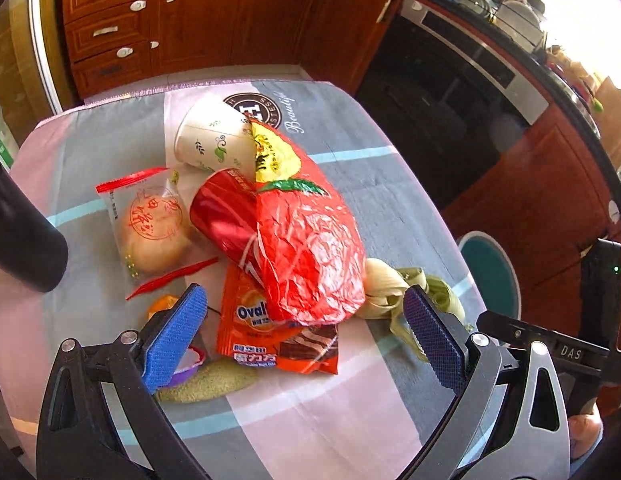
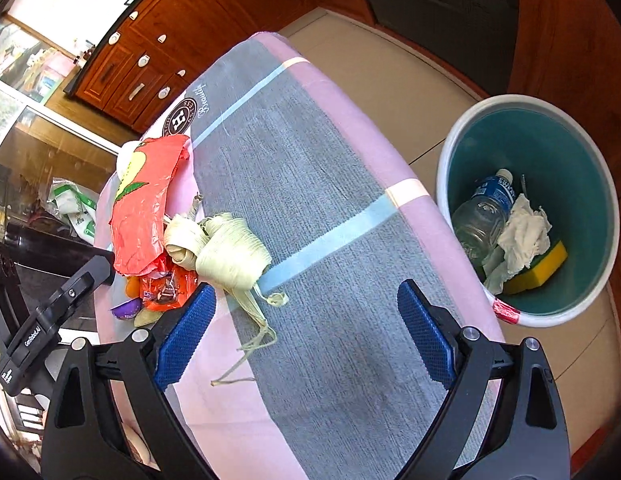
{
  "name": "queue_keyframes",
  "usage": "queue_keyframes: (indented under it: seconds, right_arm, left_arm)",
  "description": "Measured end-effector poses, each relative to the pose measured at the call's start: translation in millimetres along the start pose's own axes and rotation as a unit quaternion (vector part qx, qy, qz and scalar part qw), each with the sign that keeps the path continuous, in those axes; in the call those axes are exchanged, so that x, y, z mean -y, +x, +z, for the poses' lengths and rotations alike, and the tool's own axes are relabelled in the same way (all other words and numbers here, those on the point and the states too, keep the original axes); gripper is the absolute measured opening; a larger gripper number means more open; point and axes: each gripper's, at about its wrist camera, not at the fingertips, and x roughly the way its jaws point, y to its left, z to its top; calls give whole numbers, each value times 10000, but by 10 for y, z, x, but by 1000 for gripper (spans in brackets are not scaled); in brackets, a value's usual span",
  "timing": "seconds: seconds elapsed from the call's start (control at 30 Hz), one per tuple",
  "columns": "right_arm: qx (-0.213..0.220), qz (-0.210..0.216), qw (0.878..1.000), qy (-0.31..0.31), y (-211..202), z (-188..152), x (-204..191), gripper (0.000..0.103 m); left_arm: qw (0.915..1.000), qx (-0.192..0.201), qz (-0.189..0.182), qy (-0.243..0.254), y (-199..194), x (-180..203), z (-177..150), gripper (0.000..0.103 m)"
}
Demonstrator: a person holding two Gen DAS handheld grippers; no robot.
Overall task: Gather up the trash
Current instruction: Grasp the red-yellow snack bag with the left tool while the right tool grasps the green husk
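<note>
A pile of trash lies on the cloth-covered table (image 1: 310, 420): a crumpled red plastic bag (image 1: 310, 248), a red can (image 1: 226, 212) under it, a paper cup (image 1: 214, 140) on its side, a wrapped bun (image 1: 154, 224), an orange Ovaltine sachet (image 1: 266, 344) and pale corn husks (image 1: 384, 288). My left gripper (image 1: 306, 340) is open just above the sachet. My right gripper (image 2: 304, 340) is open over the table, the corn husks (image 2: 226, 256) just ahead of its left finger. The red bag (image 2: 142, 204) lies beyond them.
A teal bin (image 2: 526, 204) with a white rim stands on the floor right of the table, holding a plastic bottle (image 2: 482, 216), tissue and a yellow sponge. Its rim also shows in the left wrist view (image 1: 490, 272). Wooden cabinets (image 1: 214, 16) and an oven stand behind.
</note>
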Motion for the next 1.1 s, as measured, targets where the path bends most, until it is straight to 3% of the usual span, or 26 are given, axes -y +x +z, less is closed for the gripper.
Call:
queue_keyframes:
  seconds: [0.13,0.33,0.43,0.5,0.6,0.8,0.97,1.1]
  right_arm:
    - [-1,52,10000,-22,80,70,-66,88]
    - [-90,44,9999,140,197,103,31,88]
    - [-142,49,9998,161,229,92,59,88]
    - [-166,50,9997,159,243,88,58,88]
    - [-165,29,9998,101,255,88,24,88]
    - [-144,145,9997,-157,310,108,-204,88]
    - [-147,297,9985,-430,396,129,-474,88]
    - [-185,257,9972,-684,558,173,-682,88]
  left_arm:
    - [9999,43,157,-30,97,-10,95,96]
    - [9995,-63,324,4,291,57,121,77]
    - [9991,-69,418,-100,343,55,68,60]
    - [9988,-39,471,-151,338,38,29,43]
    - [9993,-5,315,-180,250,18,-39,26]
    - [9999,-91,34,-40,-15,-55,-293,25]
    - [9985,-299,-250,-387,-153,-381,-546,25]
    - [9971,-400,-262,-589,-125,-552,-647,31]
